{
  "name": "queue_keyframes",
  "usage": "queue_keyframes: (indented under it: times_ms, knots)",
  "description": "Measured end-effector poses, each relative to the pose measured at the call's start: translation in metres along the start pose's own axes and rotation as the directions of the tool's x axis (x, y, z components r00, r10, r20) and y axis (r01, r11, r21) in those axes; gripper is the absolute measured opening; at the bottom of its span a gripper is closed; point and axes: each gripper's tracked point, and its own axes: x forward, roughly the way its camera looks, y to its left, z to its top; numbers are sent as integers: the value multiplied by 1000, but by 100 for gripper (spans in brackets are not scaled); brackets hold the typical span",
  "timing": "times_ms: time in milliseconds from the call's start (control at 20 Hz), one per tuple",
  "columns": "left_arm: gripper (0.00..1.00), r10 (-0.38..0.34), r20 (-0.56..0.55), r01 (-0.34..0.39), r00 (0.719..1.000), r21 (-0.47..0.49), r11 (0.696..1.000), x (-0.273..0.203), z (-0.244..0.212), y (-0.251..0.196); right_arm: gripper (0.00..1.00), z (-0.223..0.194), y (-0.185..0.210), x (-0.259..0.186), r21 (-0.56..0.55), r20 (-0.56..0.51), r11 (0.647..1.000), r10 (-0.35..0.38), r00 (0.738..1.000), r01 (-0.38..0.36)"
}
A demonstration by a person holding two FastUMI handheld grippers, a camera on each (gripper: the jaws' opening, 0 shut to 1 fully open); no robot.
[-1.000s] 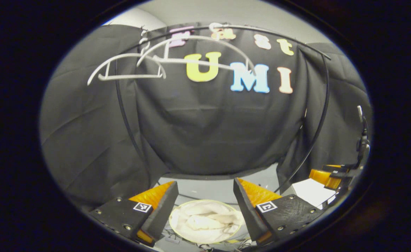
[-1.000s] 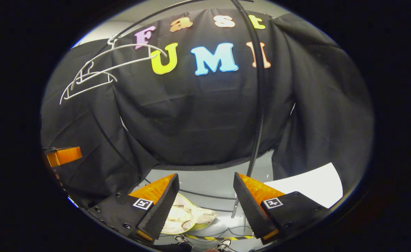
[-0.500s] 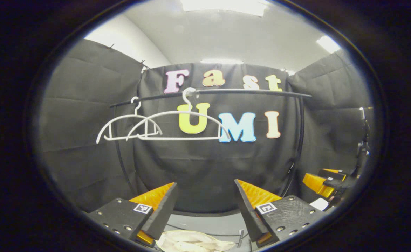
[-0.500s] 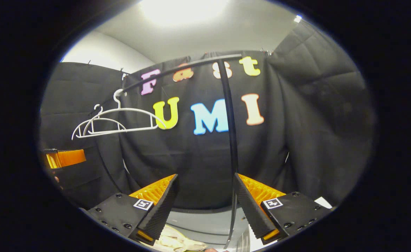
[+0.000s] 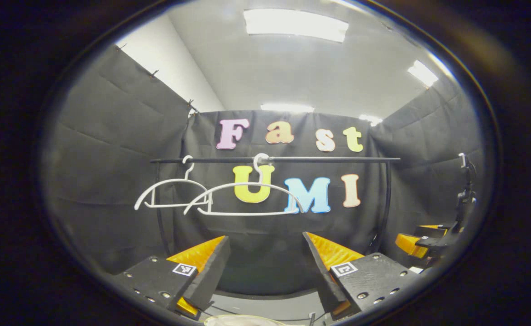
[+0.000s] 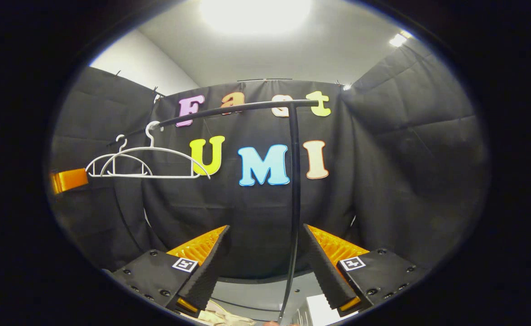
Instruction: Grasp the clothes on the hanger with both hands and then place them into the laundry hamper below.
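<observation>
Left gripper view: left gripper (image 5: 265,267) gapes with nothing between its fingers, the clothes (image 5: 240,320) a pale heap just below it. Right gripper (image 6: 265,267) likewise stands apart, clothes (image 6: 220,318) below its left finger.

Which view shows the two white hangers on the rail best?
The left gripper view: both white hangers hang bare, near centre, facing the camera, barely overlapping. The right gripper view shows the hangers off to the left at an angle, one largely overlapping the other.
</observation>
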Motion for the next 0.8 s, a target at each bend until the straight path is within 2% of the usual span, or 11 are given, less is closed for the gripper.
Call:
queue_keyframes:
  times_ms: [150,200,250,300,450,500,600,650,700,750,800]
  knots:
    - [89,-2,-13,2,1000,-42,999,-6,-23,17,98,-7,10,-7,3,-18,1000,-27,999,27]
    - [89,4,-28,-5,1000,-48,999,-5,-31,22,93,-9,15,-8,6,-23,1000,-29,999,29]
    - [89,17,-51,-19,999,-53,998,-7,-42,28,98,-11,20,-9,8,-32,1000,-26,999,26]
    - [89,26,-66,-30,997,-54,998,-8,-48,33,98,-12,26,-10,7,-35,1000,-18,999,19]
    - [89,19,-65,-22,998,-40,999,-15,-52,39,93,-8,30,-6,4,-12,999,-39,999,39]
    - [89,13,-69,-15,998,-34,999,-17,-57,41,98,-8,35,-4,13,-9,999,-40,999,41]
    - [89,7,-76,-9,997,-26,1000,-17,-63,47,98,-7,45,-1,26,6,999,-36,999,36]
    - [92,7,-81,-9,997,-25,1000,-17,-65,49,94,-5,46,1,24,15,999,-39,999,39]
    - [89,4,-80,-6,997,-25,1000,-17,-67,50,98,-4,49,4,21,27,999,-35,999,34]
    - [89,-1,-80,-2,997,-29,1000,-17,-68,51,93,-1,54,6,17,39,1000,-27,999,26]
    - [89,-10,-84,7,996,-39,999,-18,-72,50,93,1,59,9,13,50,1000,-18,999,18]
